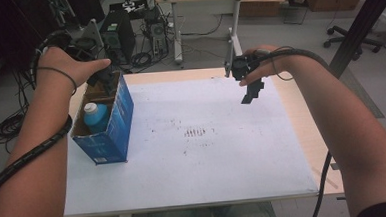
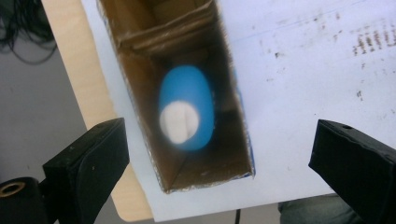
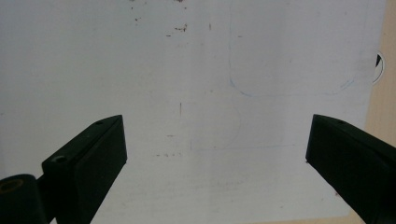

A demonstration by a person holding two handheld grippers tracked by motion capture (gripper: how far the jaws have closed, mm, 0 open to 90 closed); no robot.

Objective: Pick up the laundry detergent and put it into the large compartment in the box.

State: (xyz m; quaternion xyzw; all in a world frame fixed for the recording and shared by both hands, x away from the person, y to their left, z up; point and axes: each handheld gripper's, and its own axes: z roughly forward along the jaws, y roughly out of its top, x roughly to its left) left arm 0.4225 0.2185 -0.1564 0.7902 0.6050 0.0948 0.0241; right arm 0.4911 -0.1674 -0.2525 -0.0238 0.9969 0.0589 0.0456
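Left gripper view looks down between spread, empty jaws of the left gripper (image 2: 219,168) into the open-topped blue cardboard box (image 2: 140,93), where a blue plastic bottle with a white cap (image 2: 186,108) stands at the box's near end, on the surface's left. Descending off-centre, a jaw could catch the box wall and tip it. Well to the right, the right gripper (image 1: 251,91) hangs released over the white-papered surface (image 1: 208,157).

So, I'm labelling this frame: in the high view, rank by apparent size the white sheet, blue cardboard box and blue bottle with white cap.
1. White sheet
2. Blue cardboard box
3. Blue bottle with white cap, partly hidden inside the box.
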